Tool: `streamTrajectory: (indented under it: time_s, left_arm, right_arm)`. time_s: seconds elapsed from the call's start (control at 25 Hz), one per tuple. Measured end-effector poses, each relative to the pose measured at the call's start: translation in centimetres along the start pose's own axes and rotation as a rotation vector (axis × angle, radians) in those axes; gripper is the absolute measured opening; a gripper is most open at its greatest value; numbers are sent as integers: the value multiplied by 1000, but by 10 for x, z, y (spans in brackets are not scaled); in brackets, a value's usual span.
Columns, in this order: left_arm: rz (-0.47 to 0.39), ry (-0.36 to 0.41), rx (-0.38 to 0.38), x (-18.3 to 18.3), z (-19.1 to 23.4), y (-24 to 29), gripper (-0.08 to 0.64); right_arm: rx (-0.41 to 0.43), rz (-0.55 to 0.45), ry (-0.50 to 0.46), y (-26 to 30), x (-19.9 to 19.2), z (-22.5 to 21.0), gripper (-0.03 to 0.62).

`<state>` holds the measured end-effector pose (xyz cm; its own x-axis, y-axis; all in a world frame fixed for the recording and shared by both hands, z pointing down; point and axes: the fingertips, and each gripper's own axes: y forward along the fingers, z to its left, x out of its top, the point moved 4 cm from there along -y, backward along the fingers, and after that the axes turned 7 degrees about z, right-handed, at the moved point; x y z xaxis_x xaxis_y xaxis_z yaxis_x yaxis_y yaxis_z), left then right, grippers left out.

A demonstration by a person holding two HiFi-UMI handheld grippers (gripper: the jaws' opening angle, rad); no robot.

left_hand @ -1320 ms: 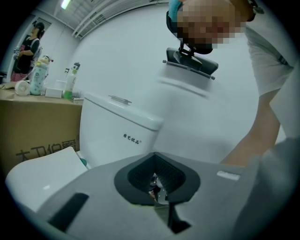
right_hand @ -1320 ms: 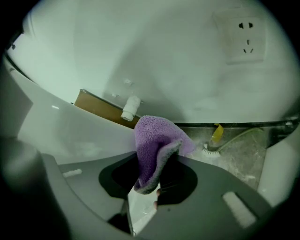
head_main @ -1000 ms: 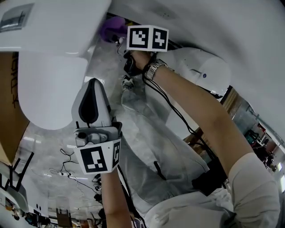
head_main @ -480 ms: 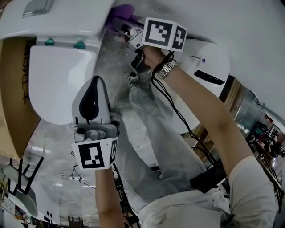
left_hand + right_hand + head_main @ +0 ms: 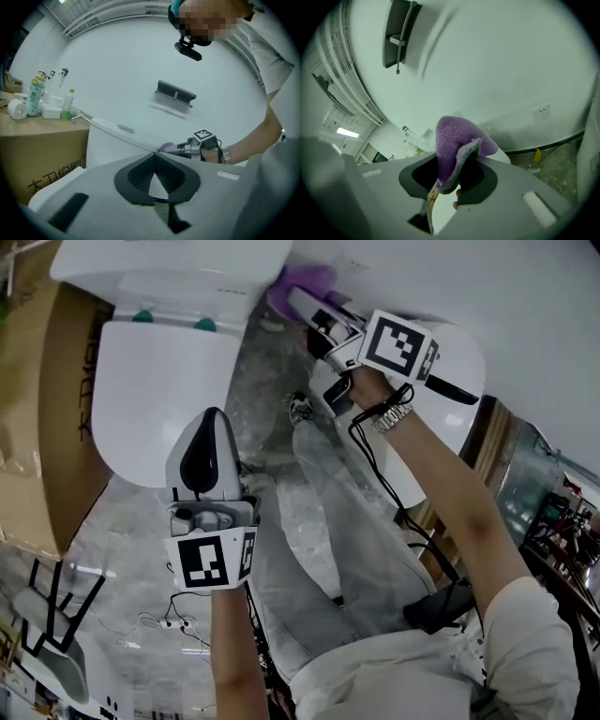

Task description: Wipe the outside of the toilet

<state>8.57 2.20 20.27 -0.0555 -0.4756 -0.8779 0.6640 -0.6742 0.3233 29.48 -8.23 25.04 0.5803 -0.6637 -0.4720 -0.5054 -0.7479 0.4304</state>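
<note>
The white toilet has its lid (image 5: 155,381) down and its tank (image 5: 178,268) at the top left of the head view. My right gripper (image 5: 302,298) is shut on a purple cloth (image 5: 302,282), which it holds against the right side of the tank. In the right gripper view the cloth (image 5: 459,138) bulges up out of that gripper (image 5: 455,161). My left gripper (image 5: 212,414) is shut on nothing and hangs in front of the lid's right edge. In the left gripper view, beyond that gripper (image 5: 154,155), I see the tank (image 5: 110,140) and the cloth (image 5: 165,147).
A cardboard box (image 5: 47,418) stands left of the toilet, with bottles and a paper roll (image 5: 18,108) on top. A second white fixture (image 5: 455,362) stands at the right. The person's legs fill the floor between them. A bracket (image 5: 396,33) hangs on the wall; a yellow brush (image 5: 536,159) stands below.
The head view has swung, so more of the toilet shows. My right gripper has stayed at the tank's side with the cloth. My left gripper has kept its place before the lid.
</note>
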Motion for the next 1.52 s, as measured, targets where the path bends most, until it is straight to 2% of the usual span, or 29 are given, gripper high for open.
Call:
streamTrajectory:
  time_s: [0.2,0.36,0.48,0.64,0.84,0.96,1.04,1.16,1.28,1.52]
  left_arm:
    - [-28,5,18,18,27,-54,6]
    - [-55,-17,78,22,61,-81,6]
    - [-54,-49,131,13,87,-89,6]
    - [-26,-62,157,7,110,-75,6]
    - [22,-25,112,13,116,-38,6]
    - [33,21,71,24,113,-15,6]
    - [25,46,70,33,118,-3,6]
    - [35,24,74,34,129,8,6]
    - [70,3,49,19,146,12,6]
    - [121,24,-14,12,187,27,6]
  right_arm:
    - [-32,65,-9,-15,-50,42,101]
    - [-63,122,-7,0,-88,55,101]
    - [-109,153,15,18,-112,42,101]
    - [-220,184,76,35,-134,-4,101]
    - [-307,216,189,50,-143,-50,101]
    - [-383,258,170,52,-151,-72,101]
    - [-423,275,157,59,-153,-84,101]
    - [-494,290,148,71,-157,-97,101]
    - [-571,291,187,83,-169,-108,101]
    - [-596,282,233,132,-184,-105,101]
